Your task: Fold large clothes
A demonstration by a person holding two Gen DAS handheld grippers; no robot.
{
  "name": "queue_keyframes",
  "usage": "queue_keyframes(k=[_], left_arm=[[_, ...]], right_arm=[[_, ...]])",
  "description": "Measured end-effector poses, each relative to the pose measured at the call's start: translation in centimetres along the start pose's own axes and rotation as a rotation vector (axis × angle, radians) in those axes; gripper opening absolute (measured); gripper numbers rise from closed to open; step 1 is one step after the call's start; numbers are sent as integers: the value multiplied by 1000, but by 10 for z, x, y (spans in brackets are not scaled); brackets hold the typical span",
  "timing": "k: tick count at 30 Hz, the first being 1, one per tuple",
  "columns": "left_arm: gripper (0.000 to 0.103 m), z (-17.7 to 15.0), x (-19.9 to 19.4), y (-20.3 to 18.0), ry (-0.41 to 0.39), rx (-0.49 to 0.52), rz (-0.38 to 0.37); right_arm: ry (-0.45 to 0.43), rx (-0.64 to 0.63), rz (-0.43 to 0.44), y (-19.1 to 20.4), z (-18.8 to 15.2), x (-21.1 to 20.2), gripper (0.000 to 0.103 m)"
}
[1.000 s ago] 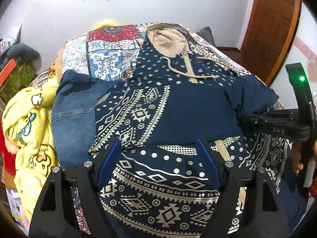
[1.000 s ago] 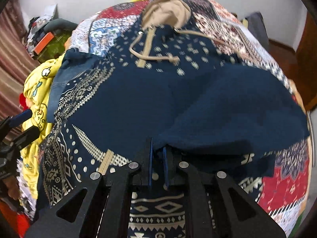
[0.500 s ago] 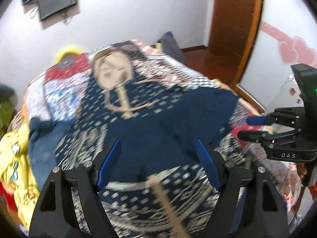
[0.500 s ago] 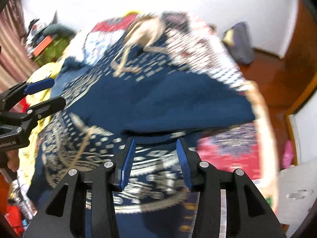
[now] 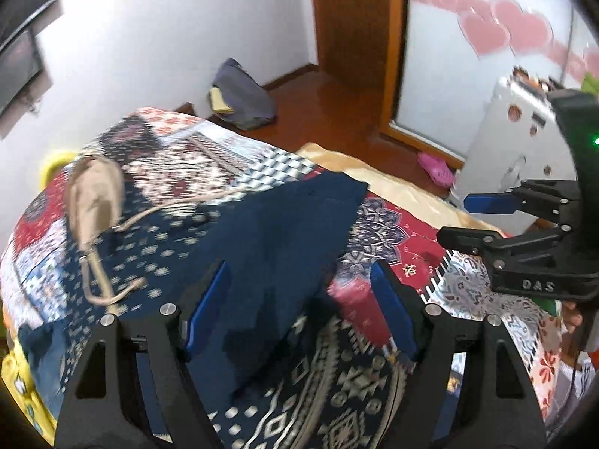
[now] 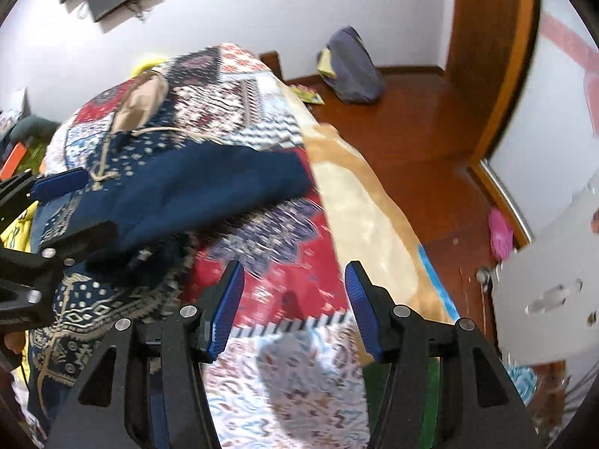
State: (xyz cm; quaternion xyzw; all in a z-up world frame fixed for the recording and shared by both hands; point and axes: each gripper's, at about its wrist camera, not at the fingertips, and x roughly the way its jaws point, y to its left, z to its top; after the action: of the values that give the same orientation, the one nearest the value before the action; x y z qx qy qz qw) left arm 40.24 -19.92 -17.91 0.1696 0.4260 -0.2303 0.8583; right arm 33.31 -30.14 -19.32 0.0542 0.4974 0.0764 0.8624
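Now released: right hand-held gripper [image 6: 294,307] wide, empty, off the hoodie [image 6: 194,183]
Sleeve: folded across, near bed [image 6: 359,202] edge
Left hand-held gripper [image 5: 299,307]: wide, empty

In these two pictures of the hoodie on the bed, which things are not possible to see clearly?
- Hoodie hem: left wrist view, cut off by the bottom edge and hidden behind the left gripper.
- Hoodie's left side: right wrist view, hidden behind the left gripper and cut off by the frame edge.
- Hoodie pattern and drawstring: both views, smeared by motion blur.
- Bedspread print under the right gripper: blurred.

"DAS" is printed on the right tongs [image 5: 453,220].
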Motion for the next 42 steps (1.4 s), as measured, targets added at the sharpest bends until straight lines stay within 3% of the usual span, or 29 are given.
queue_keyframes(k=[3, 5, 10, 12, 14, 16, 23, 32, 38, 42], left_arm=[[75, 5, 28, -10, 42, 14, -8], [67, 8, 51, -14, 81, 18, -7], [60, 17, 91, -19, 134, 17, 3], [49, 20, 101, -19, 150, 5, 3], [25, 21, 110, -17, 163, -7, 12], [10, 22, 107, -10, 152, -41, -3], [8, 37, 30, 28, -38, -190, -121], [8, 22, -89, 120, -262, -320, -11], [8, -17, -125, 177, -316, -407, 88], [8, -58, -130, 204, -309, -475, 121]], right_arm=[[18, 10, 2, -9, -4, 5, 52], [22, 10, -2, -10, -5, 8, 52], [22, -1, -2, -9, -5, 8, 52], [19, -14, -9, -8, -4, 7, 52], [16, -23, -14, -6, -4, 6, 52], [15, -26, -11, -4, -4, 4, 52], [4, -31, 0, 7, 0, 0, 52], [-26, -100, 69, 56, 26, -1, 52], [1, -202, 99, 109, 47, 24, 52], [82, -258, 65, 134, 46, 64, 52]])
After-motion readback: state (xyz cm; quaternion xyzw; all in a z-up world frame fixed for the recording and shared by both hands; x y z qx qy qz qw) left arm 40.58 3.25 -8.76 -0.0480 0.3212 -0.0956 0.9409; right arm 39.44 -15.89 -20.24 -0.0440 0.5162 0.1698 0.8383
